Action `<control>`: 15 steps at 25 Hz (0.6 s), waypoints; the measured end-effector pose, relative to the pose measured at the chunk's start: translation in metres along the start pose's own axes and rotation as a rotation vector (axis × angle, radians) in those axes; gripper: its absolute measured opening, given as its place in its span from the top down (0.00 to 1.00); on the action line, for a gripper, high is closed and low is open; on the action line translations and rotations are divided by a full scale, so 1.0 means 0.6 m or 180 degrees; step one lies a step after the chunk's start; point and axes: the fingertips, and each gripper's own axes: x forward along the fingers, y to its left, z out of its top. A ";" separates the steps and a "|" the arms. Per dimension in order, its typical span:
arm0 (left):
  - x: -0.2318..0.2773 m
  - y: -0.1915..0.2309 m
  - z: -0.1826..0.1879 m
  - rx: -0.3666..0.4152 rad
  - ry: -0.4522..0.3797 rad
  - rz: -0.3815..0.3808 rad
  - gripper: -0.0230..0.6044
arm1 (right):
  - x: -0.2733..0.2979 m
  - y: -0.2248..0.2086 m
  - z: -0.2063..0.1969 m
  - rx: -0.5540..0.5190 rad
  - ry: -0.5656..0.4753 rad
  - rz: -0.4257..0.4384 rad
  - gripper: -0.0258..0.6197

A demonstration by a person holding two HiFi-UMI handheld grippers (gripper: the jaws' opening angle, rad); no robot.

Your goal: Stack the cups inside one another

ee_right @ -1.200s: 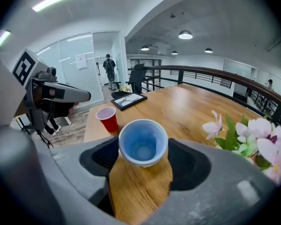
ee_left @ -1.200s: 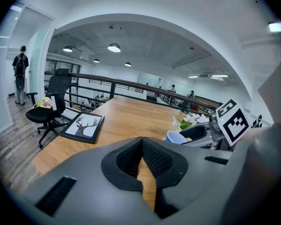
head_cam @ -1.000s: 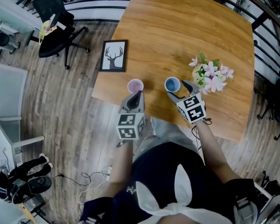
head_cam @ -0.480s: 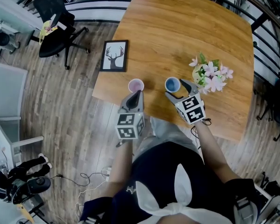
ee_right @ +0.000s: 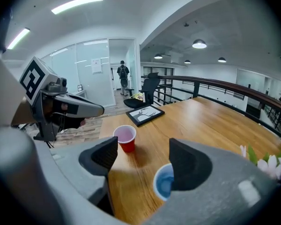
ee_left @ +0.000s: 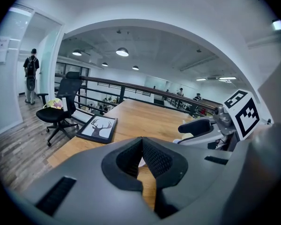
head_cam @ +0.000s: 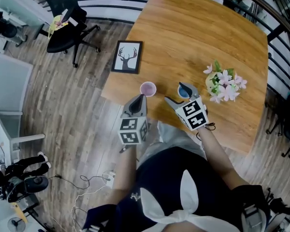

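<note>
Wood table point(head_cam: 198, 42), loft office. Both cups sit near the front edge, a little apart: red cup point(ee_right: 125, 138) on the left, blue cup point(ee_right: 163, 182) to its right. They look like thin plastic party cups, so I'd guess light, squashy and easy to tip. Pinch gently across the wall below the rim. Right gripper point(ee_right: 143, 161) has jaws spread right by the blue one, not closed on it. Left gripper point(ee_left: 141, 156) is pressed together, empty, just short of the red. Flowers point(head_cam: 224, 83) and a picture frame point(head_cam: 126, 57) sit further out.

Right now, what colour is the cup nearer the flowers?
Blue. The cup shows best in the right gripper view.
</note>
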 end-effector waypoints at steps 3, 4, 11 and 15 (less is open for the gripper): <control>-0.008 0.024 -0.001 -0.0046 -0.0018 0.0107 0.94 | 0.016 0.024 0.022 -0.0054 -0.0019 0.0126 0.43; -0.010 0.033 0.000 -0.0066 -0.0038 0.0143 0.94 | 0.021 0.032 0.028 -0.0075 -0.0022 0.0168 0.43; -0.019 0.072 0.004 -0.0164 -0.0063 0.0289 0.94 | 0.064 0.077 0.052 -0.0258 0.0027 0.0377 0.43; -0.016 0.086 -0.003 -0.0219 -0.0039 0.0330 0.93 | 0.091 0.095 0.054 -0.0411 0.0148 0.0448 0.43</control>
